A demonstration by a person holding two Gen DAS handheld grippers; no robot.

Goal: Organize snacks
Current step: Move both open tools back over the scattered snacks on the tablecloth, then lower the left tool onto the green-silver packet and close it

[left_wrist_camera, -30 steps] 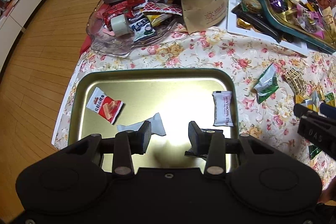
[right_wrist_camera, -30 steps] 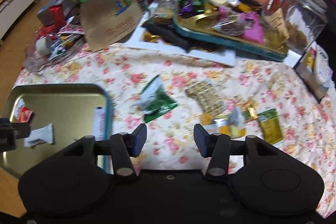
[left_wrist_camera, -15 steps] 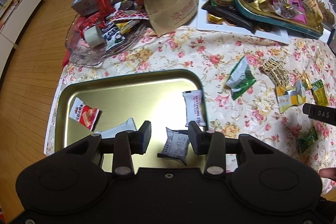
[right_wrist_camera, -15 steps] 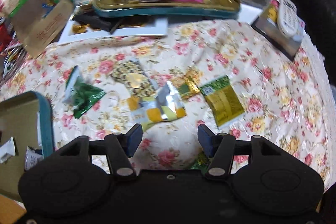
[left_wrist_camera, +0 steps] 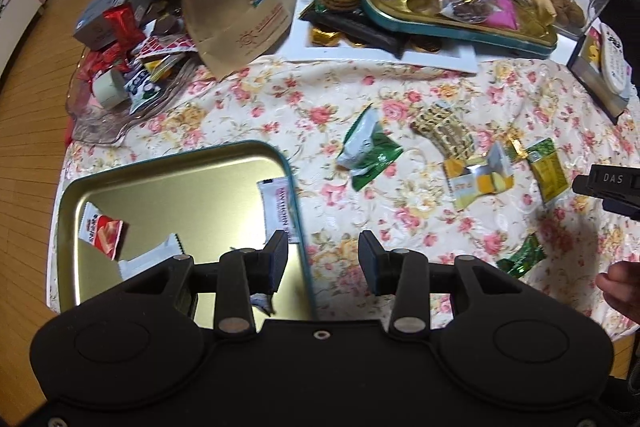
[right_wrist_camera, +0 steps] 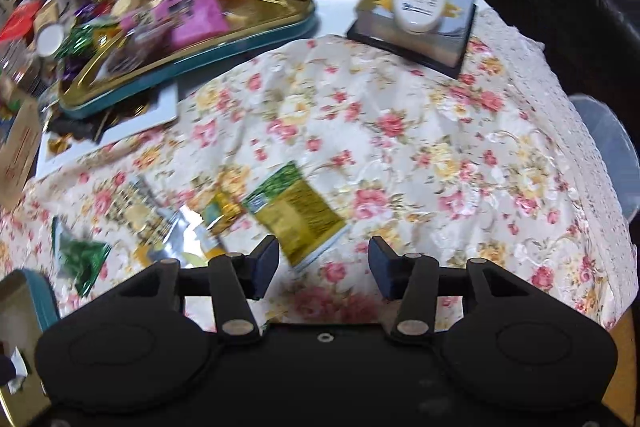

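"DAS" on right hand-held gripper (left_wrist_camera: 612, 187); "HAWTHORN"-like print, partly legible, on white sachet (left_wrist_camera: 280, 209) in tray.

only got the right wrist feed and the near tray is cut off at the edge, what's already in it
observer: the gold tray holds a red and white wafer packet and a few white packets, one along its right rim.
operator: is the left claw carrying anything
observer: no, the left claw is open and empty, seen over the tray's right rim.
operator: any loose snack i might miss near the front of the table
observer: a small dark green packet lies on the floral cloth, nearer the front edge than the yellow-green packet.
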